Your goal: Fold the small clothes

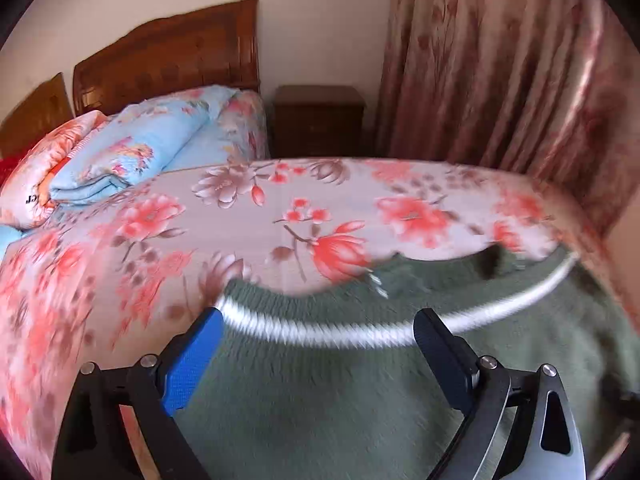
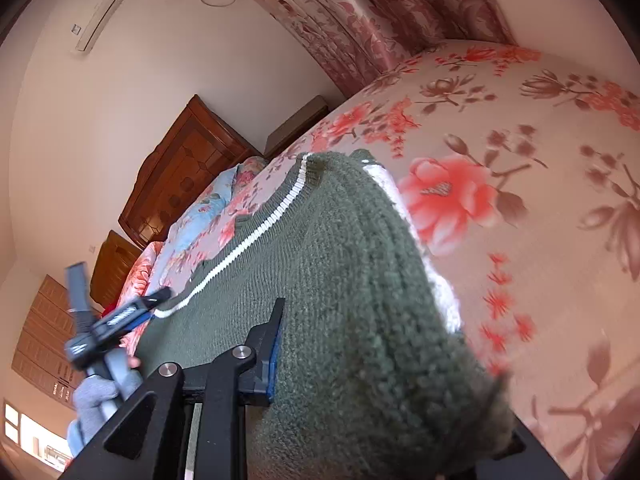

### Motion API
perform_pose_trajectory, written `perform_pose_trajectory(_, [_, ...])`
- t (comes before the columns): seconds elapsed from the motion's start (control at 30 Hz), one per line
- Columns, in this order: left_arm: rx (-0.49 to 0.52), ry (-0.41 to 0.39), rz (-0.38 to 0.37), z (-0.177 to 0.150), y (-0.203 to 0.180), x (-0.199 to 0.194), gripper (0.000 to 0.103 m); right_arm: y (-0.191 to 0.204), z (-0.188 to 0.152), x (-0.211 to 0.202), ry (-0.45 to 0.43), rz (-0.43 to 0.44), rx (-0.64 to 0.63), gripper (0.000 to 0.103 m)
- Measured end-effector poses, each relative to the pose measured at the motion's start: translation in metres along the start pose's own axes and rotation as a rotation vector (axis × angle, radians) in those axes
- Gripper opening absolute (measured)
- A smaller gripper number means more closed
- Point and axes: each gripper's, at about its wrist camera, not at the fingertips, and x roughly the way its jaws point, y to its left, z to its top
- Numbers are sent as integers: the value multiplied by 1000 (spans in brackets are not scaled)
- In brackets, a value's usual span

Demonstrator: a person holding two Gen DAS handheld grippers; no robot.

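Note:
A dark green knitted sweater (image 1: 360, 392) with a white stripe (image 1: 320, 330) near its edge lies on the floral bedsheet (image 1: 280, 216). My left gripper (image 1: 320, 340) hovers just above the striped edge, its jaws open wide with nothing pressed between them. In the right wrist view a thick fold of the sweater (image 2: 360, 280) is bunched between the jaws of my right gripper (image 2: 360, 344), which is shut on it. The fabric hides the right-hand finger; the left finger (image 2: 270, 344) presses against the knit. The left gripper (image 2: 154, 300) shows blurred at the sweater's far corner, held by a gloved hand (image 2: 100, 396).
A folded blue floral quilt (image 1: 132, 152) and an orange floral pillow (image 1: 44, 160) lie at the head of the bed by the wooden headboard (image 1: 168, 56). A dark nightstand (image 1: 320, 120) and floral curtains (image 1: 500, 64) stand beyond the bed's far side.

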Motion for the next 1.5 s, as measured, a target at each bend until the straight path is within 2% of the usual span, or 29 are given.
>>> perform_pose_trajectory(0.07, [-7, -10, -59, -20, -11, -26, 103, -2, -2, -3, 15, 2, 3, 28])
perform_pose_trajectory(0.1, [24, 3, -71, -33, -21, -31, 103, -2, -2, -3, 21, 1, 1, 28])
perform_pose_trajectory(0.17, [127, 64, -43, -54, -44, -26, 103, 1, -3, -2, 25, -4, -13, 30])
perform_pose_trajectory(0.23, [195, 115, 42, -74, -59, -17, 103, 2, -3, -2, 27, -4, -13, 30])
perform_pose_trajectory(0.27, [167, 96, 48, -81, -59, -20, 103, 0, -3, -3, 29, 1, -6, 30])
perform_pose_trajectory(0.33, [113, 113, 37, -89, -56, -26, 103, -2, -4, -3, 35, 3, 5, 32])
perform_pose_trajectory(0.5, [174, 91, -5, -117, -64, -47, 103, -6, -4, -4, 49, 3, 14, 33])
perform_pose_trajectory(0.6, [153, 79, -6, -133, -62, -60, 103, -7, -3, -2, 55, 4, 22, 34])
perform_pose_trajectory(0.7, [191, 51, 1, -148, -62, -67, 103, -8, -3, -2, 55, 4, 31, 34])
perform_pose_trajectory(0.8, [182, 42, -37, -151, -55, -70, 103, -1, -4, -5, 32, -24, 6, 30])
perform_pose_trajectory(0.87, [141, 38, -110, -144, -44, -79, 103, 13, -5, -11, -16, -60, -38, 27])
perform_pose_trajectory(0.93, [49, -1, -197, -132, -21, -93, 103, 45, -7, -20, -79, -127, -157, 27])
perform_pose_trajectory(1.03, [-100, -50, -301, -110, 24, -110, 103, 117, -23, -30, -194, -206, -456, 27])
perform_pose_trajectory(1.13, [-258, -7, -482, -89, 73, -104, 103, 187, -60, -21, -257, -258, -799, 27])
perform_pose_trajectory(1.17, [-307, 16, -535, -83, 85, -99, 103, 207, -76, -12, -263, -275, -920, 27])
perform_pose_trajectory(1.23, [-403, 83, -658, -75, 107, -85, 103, 237, -123, 19, -220, -327, -1214, 27])
perform_pose_trajectory(1.3, [-447, 132, -728, -70, 116, -72, 103, 243, -172, 60, -108, -388, -1475, 27])
perform_pose_trajectory(1.33, [-460, 154, -736, -69, 119, -65, 103, 241, -189, 75, -64, -407, -1548, 28])
perform_pose_trajectory(1.4, [-463, 183, -721, -69, 120, -60, 103, 236, -219, 86, -173, -476, -1678, 28])
perform_pose_trajectory(1.5, [-469, 228, -749, -72, 116, -51, 103, 238, -201, 76, -163, -422, -1573, 27])
